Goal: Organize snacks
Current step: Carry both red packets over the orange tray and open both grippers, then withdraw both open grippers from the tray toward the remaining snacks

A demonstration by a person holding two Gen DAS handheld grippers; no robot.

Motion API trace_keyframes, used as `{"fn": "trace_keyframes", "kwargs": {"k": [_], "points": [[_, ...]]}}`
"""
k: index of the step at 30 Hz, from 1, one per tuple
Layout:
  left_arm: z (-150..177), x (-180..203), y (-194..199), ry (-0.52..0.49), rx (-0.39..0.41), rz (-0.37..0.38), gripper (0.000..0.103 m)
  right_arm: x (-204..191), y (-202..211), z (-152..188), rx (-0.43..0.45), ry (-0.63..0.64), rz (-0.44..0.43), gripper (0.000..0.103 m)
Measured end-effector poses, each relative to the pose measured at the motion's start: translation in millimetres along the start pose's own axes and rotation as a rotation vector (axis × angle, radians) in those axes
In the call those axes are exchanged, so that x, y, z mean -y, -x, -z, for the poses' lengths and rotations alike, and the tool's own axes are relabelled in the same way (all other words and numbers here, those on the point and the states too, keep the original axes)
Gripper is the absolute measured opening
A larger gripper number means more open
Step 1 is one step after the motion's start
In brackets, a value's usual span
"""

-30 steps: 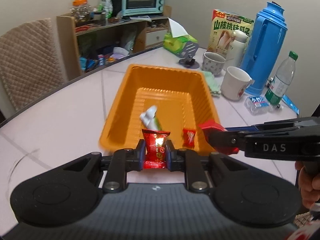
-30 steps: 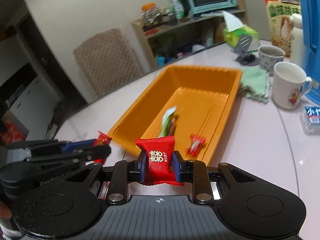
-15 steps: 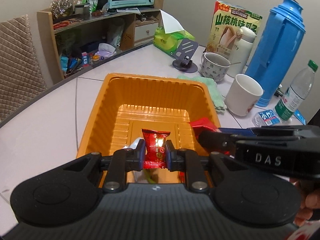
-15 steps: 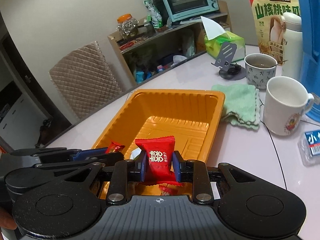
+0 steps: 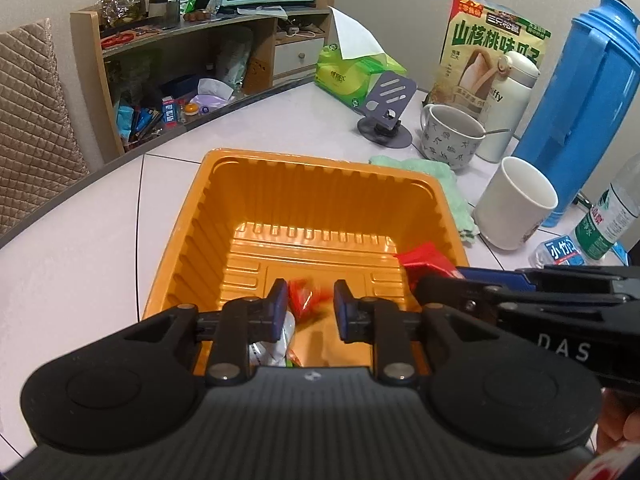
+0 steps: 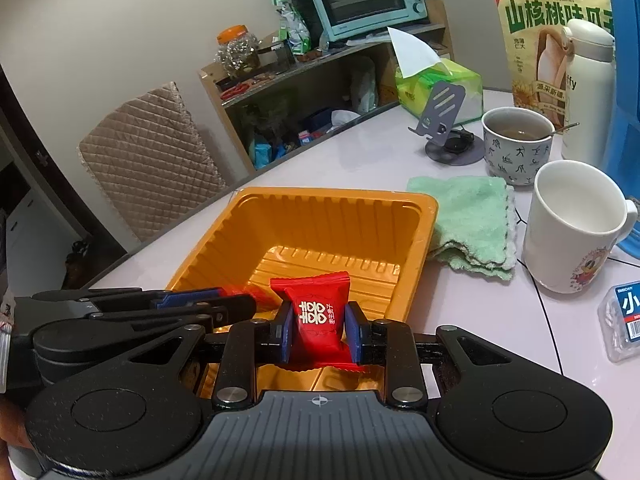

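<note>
An orange plastic tray [image 5: 312, 184] sits on the white table; it also shows in the right wrist view [image 6: 332, 216]. My left gripper [image 5: 310, 307] is open above the tray's near end, and a small red candy [image 5: 305, 295] is blurred between its jaws, dropping free. A white and green wrapper [image 5: 269, 347] lies in the tray below. My right gripper [image 6: 318, 330] is shut on a red candy packet with white characters [image 6: 318, 312], held over the tray's near right edge; it shows in the left wrist view [image 5: 426, 257].
A green cloth [image 6: 472, 220], a white mug [image 6: 576, 224], a patterned cup with a spoon [image 6: 518, 144], a phone stand [image 6: 446, 120], a tissue pack [image 6: 436, 80], a blue flask [image 5: 580, 112] and a water bottle [image 5: 612, 216] stand right of the tray.
My left gripper has opened and let go of its red candy, which is falling into the tray. Both grippers have moved forward over the tray.
</note>
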State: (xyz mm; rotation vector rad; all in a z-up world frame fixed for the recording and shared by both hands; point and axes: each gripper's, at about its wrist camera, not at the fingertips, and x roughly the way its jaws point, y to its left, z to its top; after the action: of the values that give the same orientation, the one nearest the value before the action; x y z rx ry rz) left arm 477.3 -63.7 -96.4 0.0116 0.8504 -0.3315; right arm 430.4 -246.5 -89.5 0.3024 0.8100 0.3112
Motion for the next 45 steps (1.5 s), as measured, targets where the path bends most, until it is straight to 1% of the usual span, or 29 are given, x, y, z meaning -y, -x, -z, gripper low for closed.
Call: {"fn": "trace_keyframes", "kwargs": {"k": [2,10,12,19,22,23,24,25,26,27,29,31,33,35,39,42,45], "points": [[0,-2,0,0.006,-0.001,-0.002,0.026,0,1,0,0.0,-0.001,0.002,0.028],[4,-17,10,0.031,0.001,-0.02,0.027,-6,-2,2,-0.007,0.007,-0.003,0.028],[5,-20,15,0.039,0.004,-0.025,0.029,-7,-4,2,-0.01,0.008,-0.004,0.028],[12,-26,28,0.052,0.007,-0.031,0.031,-14,-5,0,0.004,0.014,-0.021,0.028],[14,-27,33,0.061,0.007,-0.036,0.036,-17,-4,-1,0.024,0.022,-0.037,0.028],[15,-28,35,0.065,0.008,-0.039,0.041,-18,-3,-1,0.028,0.019,-0.042,0.03],[16,-28,37,0.07,0.01,-0.041,0.048,-18,-2,-1,0.036,0.011,-0.045,0.037],[17,-29,40,0.077,0.013,-0.042,0.05,-18,-1,-1,0.046,0.004,-0.049,0.044],[18,-29,43,0.084,0.018,-0.041,0.052,-17,2,-1,0.059,-0.002,-0.049,0.061],[19,-30,47,0.089,0.021,-0.039,0.054,-18,5,-1,0.074,-0.003,-0.048,0.069],[22,-30,54,0.098,0.029,-0.034,0.054,-20,11,1,0.099,0.014,-0.05,0.07],[25,-29,61,0.1,0.034,-0.033,0.056,-21,16,1,0.091,0.025,-0.05,0.07],[29,-27,70,0.103,0.041,-0.033,0.06,-19,22,3,0.086,0.012,-0.06,0.07],[34,-26,80,0.11,0.049,-0.034,0.06,-17,30,7,0.082,-0.001,-0.07,0.07],[42,-24,100,0.13,0.062,-0.034,0.062,-16,47,17,0.07,-0.011,-0.071,0.073],[50,-19,118,0.135,0.074,-0.048,0.067,-17,61,24,0.066,-0.013,-0.077,0.076],[60,-16,135,0.158,0.079,-0.049,0.067,-20,77,33,0.065,-0.013,-0.075,0.079]]}}
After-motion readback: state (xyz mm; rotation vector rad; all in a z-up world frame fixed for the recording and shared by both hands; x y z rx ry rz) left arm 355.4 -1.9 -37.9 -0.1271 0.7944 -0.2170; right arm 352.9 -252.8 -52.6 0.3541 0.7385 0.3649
